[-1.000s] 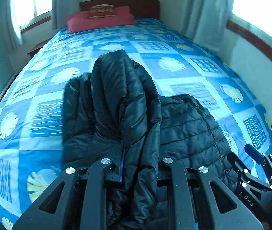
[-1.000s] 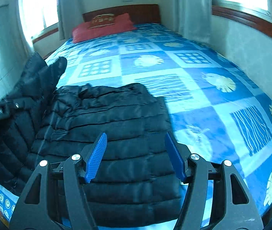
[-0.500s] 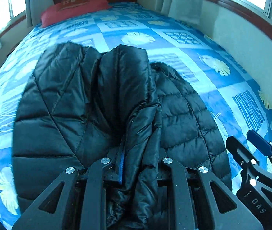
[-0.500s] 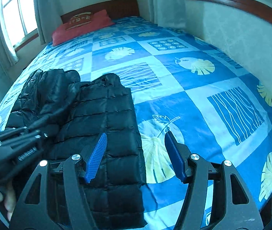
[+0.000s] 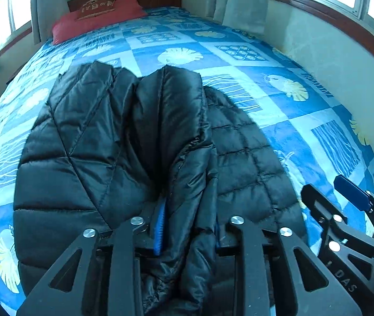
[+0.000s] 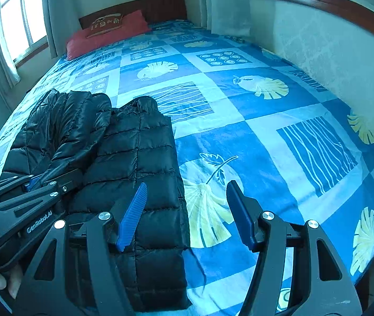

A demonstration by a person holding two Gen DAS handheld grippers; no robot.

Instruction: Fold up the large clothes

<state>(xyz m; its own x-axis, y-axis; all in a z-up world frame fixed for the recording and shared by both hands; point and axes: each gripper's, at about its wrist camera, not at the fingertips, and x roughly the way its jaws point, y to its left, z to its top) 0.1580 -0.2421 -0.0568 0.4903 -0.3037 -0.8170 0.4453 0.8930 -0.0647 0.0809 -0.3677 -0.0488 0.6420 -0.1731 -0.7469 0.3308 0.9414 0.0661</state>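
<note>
Left wrist view shows my left tongs [image 5: 187, 226] with a fold of the black puffer jacket [image 5: 102, 158] bunched between them; they have just been easing apart, and the fabric sits between the pads, gripped loosely. My right tongs [image 6: 187, 210] stand open and empty over the jacket's right edge, near the foot of the bed [image 6: 266, 121]. I judge the jacket light, puffy and slippery, springing back once let go, so I would take it by a stitched edge or hem. No containers are in view.
</note>
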